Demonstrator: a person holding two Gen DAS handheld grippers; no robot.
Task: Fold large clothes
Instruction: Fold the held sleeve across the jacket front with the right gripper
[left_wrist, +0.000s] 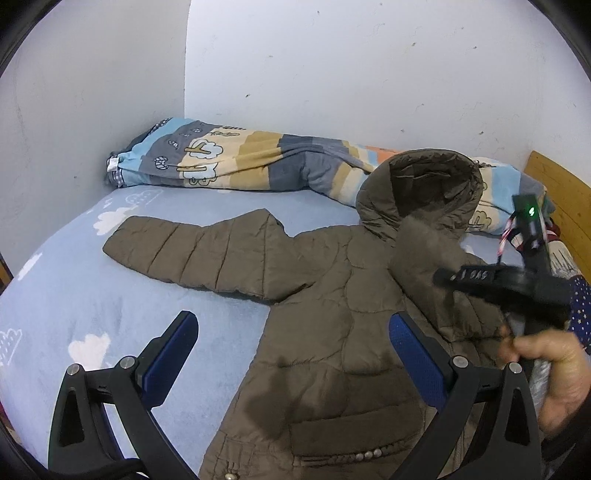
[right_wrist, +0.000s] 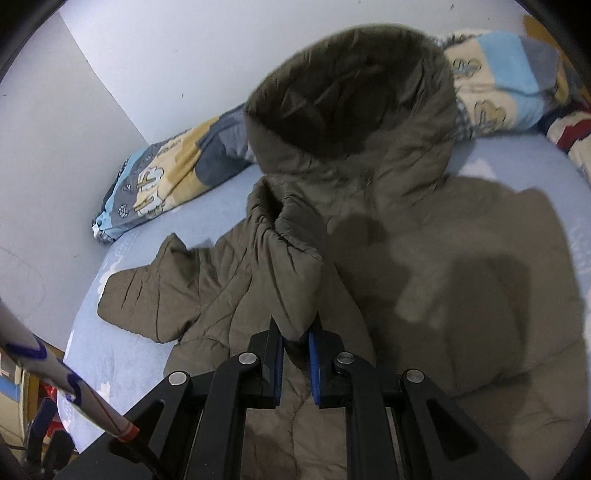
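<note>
Jacket (left_wrist: 332, 314) lying spread on bed (left_wrist: 92, 295), looking soft, puffy, light, likely slippery. Right tongs (right_wrist: 297, 343) clamping sleeve cuff (right_wrist: 291, 266); left tongs (left_wrist: 291, 354) hovering apart. Gripping quilted seams probably holding best.

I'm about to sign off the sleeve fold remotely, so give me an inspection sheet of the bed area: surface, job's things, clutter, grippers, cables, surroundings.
Surface: bed with light blue cloud-print sheet.
Job's things: olive-brown hooded puffer jacket lying flat; one sleeve stretched out sideways, the other sleeve folded over the body; hood propped against the quilt.
Clutter: rolled patterned quilt along the wall; striped fabric at the bed's edge.
Grippers: left gripper open over the jacket's body; right gripper shut on the folded sleeve's cuff.
Cables: nothing seen.
Surroundings: white walls, wooden headboard.
</note>
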